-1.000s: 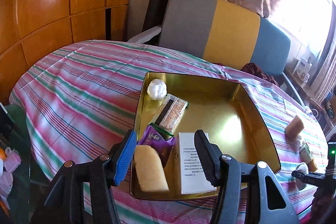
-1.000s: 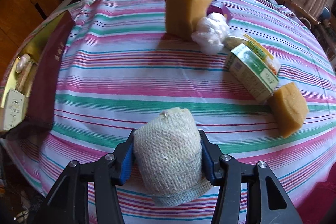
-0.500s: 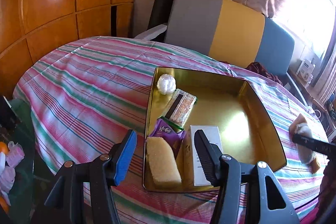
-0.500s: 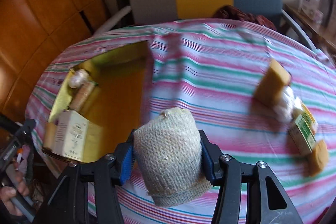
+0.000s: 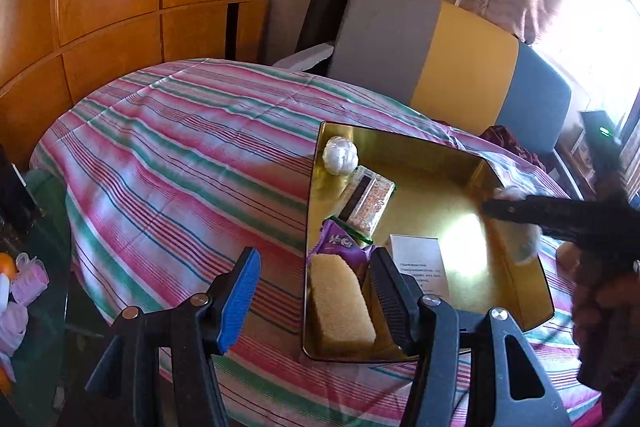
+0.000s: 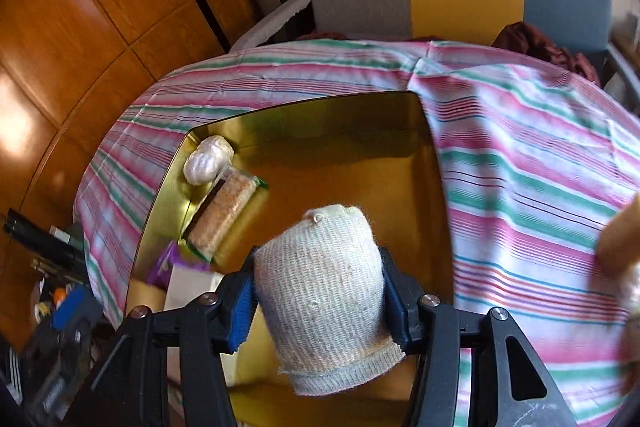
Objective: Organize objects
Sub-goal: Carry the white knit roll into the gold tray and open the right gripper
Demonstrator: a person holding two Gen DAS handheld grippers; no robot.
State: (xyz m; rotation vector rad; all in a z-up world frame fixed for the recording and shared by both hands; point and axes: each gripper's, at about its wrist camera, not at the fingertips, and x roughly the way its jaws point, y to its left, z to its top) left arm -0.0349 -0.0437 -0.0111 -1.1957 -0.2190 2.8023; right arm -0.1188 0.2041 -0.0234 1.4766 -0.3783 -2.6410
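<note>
Since a second ago your right gripper [image 6: 320, 301] has swung the roll [image 6: 326, 291] off the cloth [image 6: 532, 163] to hang over the tray [image 6: 320, 107].

You're mid-delivery: right jaws are clamped on the roll, above the tray's bare right half, well apart from the bar [image 6: 222, 217] and ball [image 6: 208, 161] along its left wall. Your left gripper [image 5: 314, 291] is wide and empty at the tray's near-left corner, over the sponge [image 5: 340, 307]. Next, I'd say, lower onto bare floor beside the box [image 5: 420, 267], then release.
</note>
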